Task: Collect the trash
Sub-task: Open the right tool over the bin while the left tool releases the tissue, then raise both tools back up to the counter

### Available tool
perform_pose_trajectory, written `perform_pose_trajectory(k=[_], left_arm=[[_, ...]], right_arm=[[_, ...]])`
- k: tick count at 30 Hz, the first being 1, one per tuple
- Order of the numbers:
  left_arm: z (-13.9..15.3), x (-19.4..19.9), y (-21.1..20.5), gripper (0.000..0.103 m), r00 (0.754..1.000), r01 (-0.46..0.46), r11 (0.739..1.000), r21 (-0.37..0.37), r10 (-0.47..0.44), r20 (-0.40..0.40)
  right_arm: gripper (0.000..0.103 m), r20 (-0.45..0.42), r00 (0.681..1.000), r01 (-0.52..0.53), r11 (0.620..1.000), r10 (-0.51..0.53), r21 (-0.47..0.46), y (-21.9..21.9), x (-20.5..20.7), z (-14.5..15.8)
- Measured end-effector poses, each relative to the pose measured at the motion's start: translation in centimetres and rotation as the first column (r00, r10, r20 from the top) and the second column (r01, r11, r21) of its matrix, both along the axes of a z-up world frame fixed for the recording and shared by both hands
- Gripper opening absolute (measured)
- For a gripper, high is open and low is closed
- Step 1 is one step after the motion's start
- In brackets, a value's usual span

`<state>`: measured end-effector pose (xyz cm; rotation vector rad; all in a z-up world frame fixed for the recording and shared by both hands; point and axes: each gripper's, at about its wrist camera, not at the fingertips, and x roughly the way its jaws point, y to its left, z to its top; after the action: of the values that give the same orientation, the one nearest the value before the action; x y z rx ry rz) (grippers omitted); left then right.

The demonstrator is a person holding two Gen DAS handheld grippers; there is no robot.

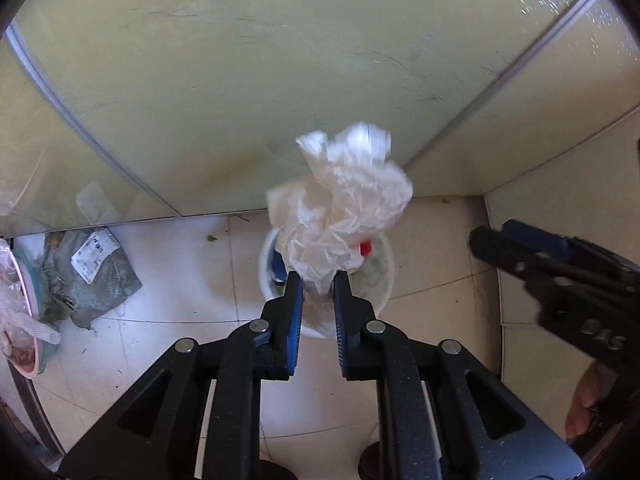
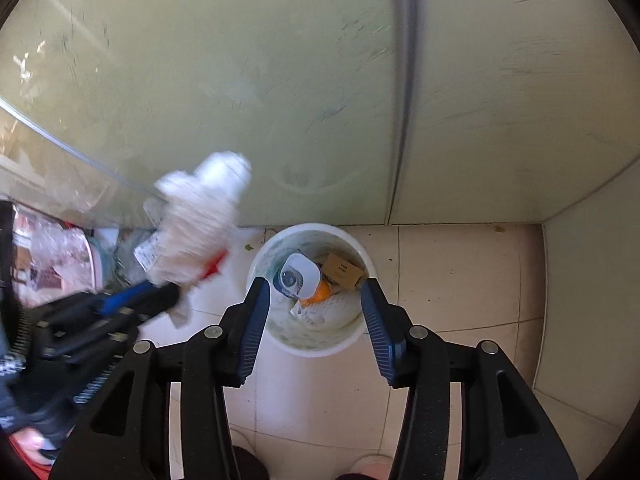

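My left gripper [image 1: 318,280] is clamped on a crumpled white paper wad [image 1: 344,204], held above the white bin [image 2: 312,344]. My right gripper [image 2: 314,292] hangs with fingers spread wide over that bin, gripping nothing. Inside: a white-and-blue container [image 2: 298,276], a brown carton [image 2: 343,270], something orange, possibly peel. Beyond, a green wall [image 2: 280,80].
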<state>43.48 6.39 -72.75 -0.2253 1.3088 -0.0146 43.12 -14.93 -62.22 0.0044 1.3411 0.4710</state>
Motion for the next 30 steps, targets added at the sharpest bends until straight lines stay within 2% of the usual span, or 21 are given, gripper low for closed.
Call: perform_pose_trajectory(k=[1,2,3,8,12,15,22,30], left_arm=[[0.0,0.2,-0.4,0.021,1.0,0.009,1.0,-0.002,-0.009,-0.01],[-0.1,0.5,-0.7,0.036,1.0,0.015,1.0,-0.003,-0.015,-0.025],[0.0,0.6,-0.9,0.047,0.999,0.015,1.0,-0.005,-0.015,-0.034],[1.7,0.5,-1.2,0.048,0.999,0.001,1.0,-0.005,-0.001,-0.041],[5.2,-0.5,-1.0,0.048,0.999,-0.015,1.0,-0.003,0.015,-0.035],[8.4,-1.6,-0.3,0.048,0.999,-0.018,1.0,0.007,0.018,-0.028],[20.2,-4.4,-0.3,0.048,0.999,-0.04,0.999,0.02,0.04,0.029],[36.6,-7.7,-1.3,0.049,0.981,-0.083,0.996,0.039,0.075,0.176]], right_arm=[[0.045,0.004,1.0,0.011,1.0,-0.011,0.003,-0.7,0.0,0.6],[0.045,0.007,1.0,0.018,1.0,-0.018,0.006,-0.8,-0.1,1.0],[0.045,0.01,1.0,0.024,1.0,-0.024,0.007,-1.1,-0.1,1.6],[0.045,0.02,0.999,0.046,0.999,-0.046,0.011,-1.7,0.3,3.0],[0.045,0.029,0.998,0.05,0.999,-0.05,0.009,-0.5,-0.4,5.4],[0.045,0.036,0.998,0.043,0.999,-0.043,-0.002,-0.4,-1.1,8.4],[0.045,0.069,0.997,0.026,1.0,-0.027,0.018,-1.3,-2.6,18.4],[0.045,0.175,0.984,-0.016,0.999,0.008,0.043,-2.3,-5.2,31.3]])
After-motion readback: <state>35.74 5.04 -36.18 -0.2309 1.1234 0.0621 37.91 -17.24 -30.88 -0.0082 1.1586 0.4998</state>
